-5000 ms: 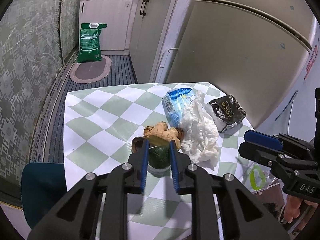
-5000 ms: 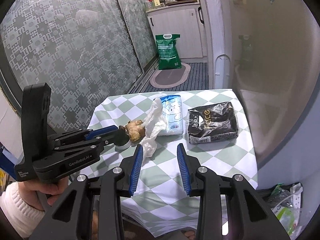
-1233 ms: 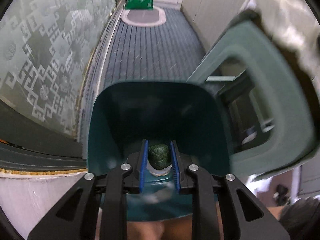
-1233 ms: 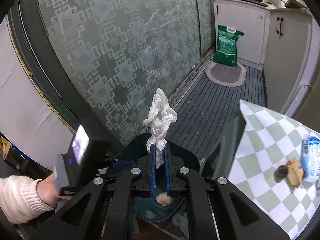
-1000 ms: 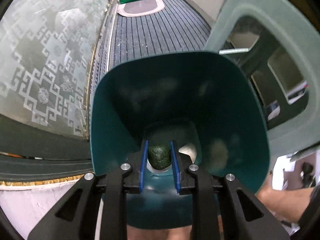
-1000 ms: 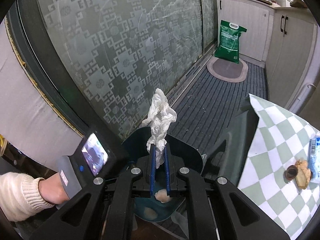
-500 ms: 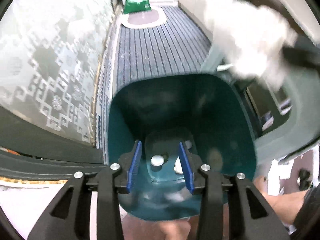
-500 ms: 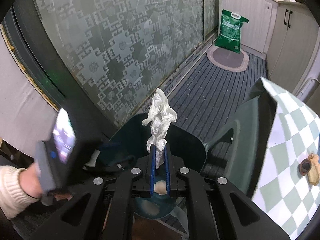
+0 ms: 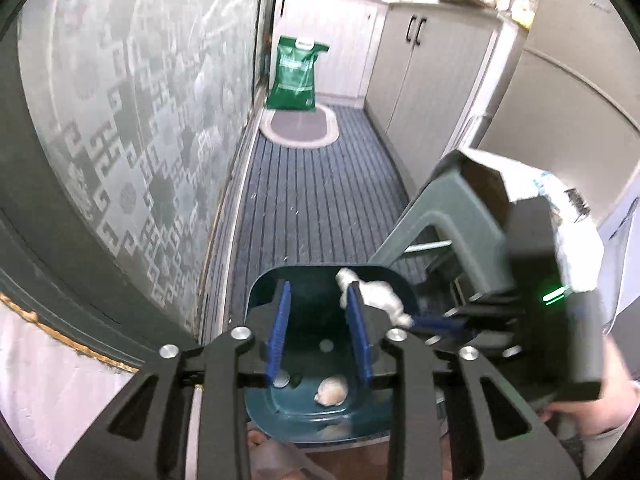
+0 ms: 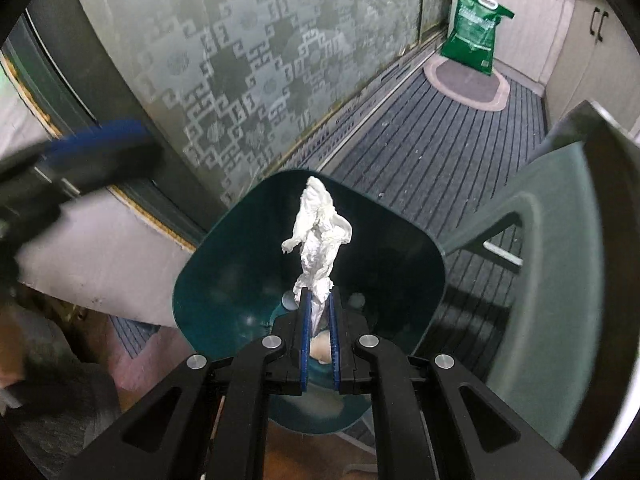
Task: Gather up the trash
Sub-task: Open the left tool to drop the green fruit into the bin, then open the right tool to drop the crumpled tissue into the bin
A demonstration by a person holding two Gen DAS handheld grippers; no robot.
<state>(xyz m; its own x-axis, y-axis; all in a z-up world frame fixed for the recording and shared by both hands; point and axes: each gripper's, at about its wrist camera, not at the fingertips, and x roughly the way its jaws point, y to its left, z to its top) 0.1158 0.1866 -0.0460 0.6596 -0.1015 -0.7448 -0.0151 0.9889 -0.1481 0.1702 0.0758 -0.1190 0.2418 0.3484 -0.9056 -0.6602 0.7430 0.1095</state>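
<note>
My right gripper [image 10: 319, 312] pinches a crumpled white tissue [image 10: 318, 232], with its blue pads squeezed tight on the bottom end. The tissue sticks out past the tips, right over the open mouth of the dark teal bin [image 10: 416, 240]. My left gripper [image 9: 319, 332] holds nothing. Its jaws stand partly apart and have just been closing a little, with only air between them. It hangs above the bin too.

To do this step well, I think I should keep the tissue over the middle of the bin and then let the pads go. Tissue is light and floppy, so it could cling to a pad or drift to the side. A small shake may help it drop. I would also keep my left gripper out of the way.

The bin is smooth, shiny plastic with rounded corners. At the bottom lies a pale, lumpy bit of trash [image 9: 332, 390]. The tissue looks soft and wrinkly. The floor mat [image 10: 440, 140] is dark with long ridges.
</note>
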